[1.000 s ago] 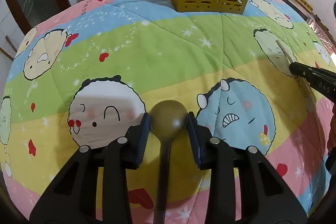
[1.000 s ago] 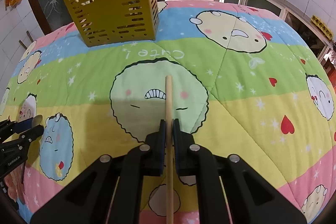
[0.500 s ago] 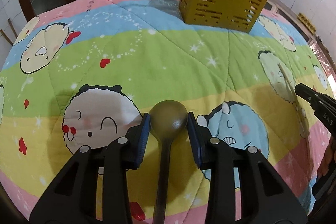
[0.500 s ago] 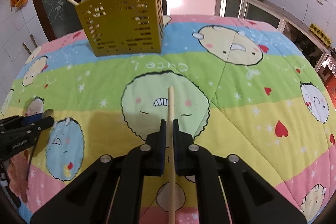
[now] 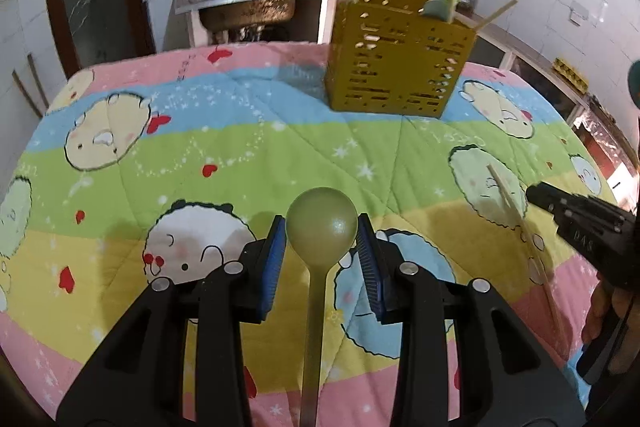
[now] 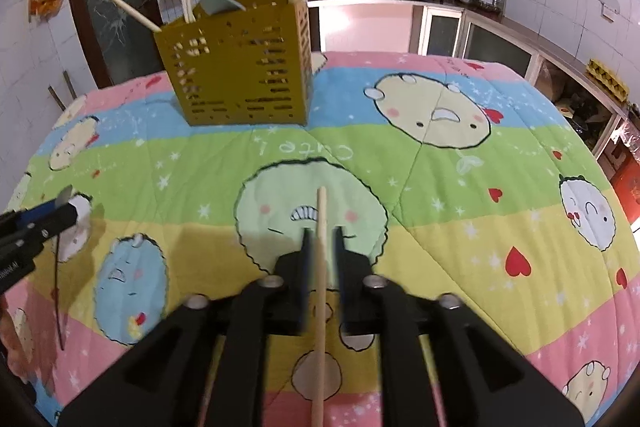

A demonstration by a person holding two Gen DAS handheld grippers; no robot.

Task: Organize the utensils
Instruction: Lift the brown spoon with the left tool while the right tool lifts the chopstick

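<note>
From the left wrist, the left tool (image 5: 322, 247) sits low in the middle of the frame, its blue pads partly apart and closed against the two sides of an olive-green spoon (image 5: 321, 227). The spoon's round bowl stands between the pads and its handle runs straight down to the bottom edge. Beneath lies a quilt (image 5: 224, 147) in pink, blue, green and yellow stripes with cartoon faces. A yellow perforated utensil holder (image 5: 396, 67) stands upright on the quilt at upper centre-right, with chopsticks and a pale green utensil sticking out of its top. At the right edge the right tool shows dark, with a thin wooden chopstick (image 5: 506, 193) slanting beside it.

From the right wrist, the right tool (image 6: 320, 251) fills the lower middle. Its jaws have just been opening, and the chopstick (image 6: 320, 267) now stands between the pads with a gap on each side, running from mid-frame to the bottom edge. The holder (image 6: 240, 67) stands upper left on the quilt, well apart from the chopstick. The left tool pokes in at the left edge.
</note>
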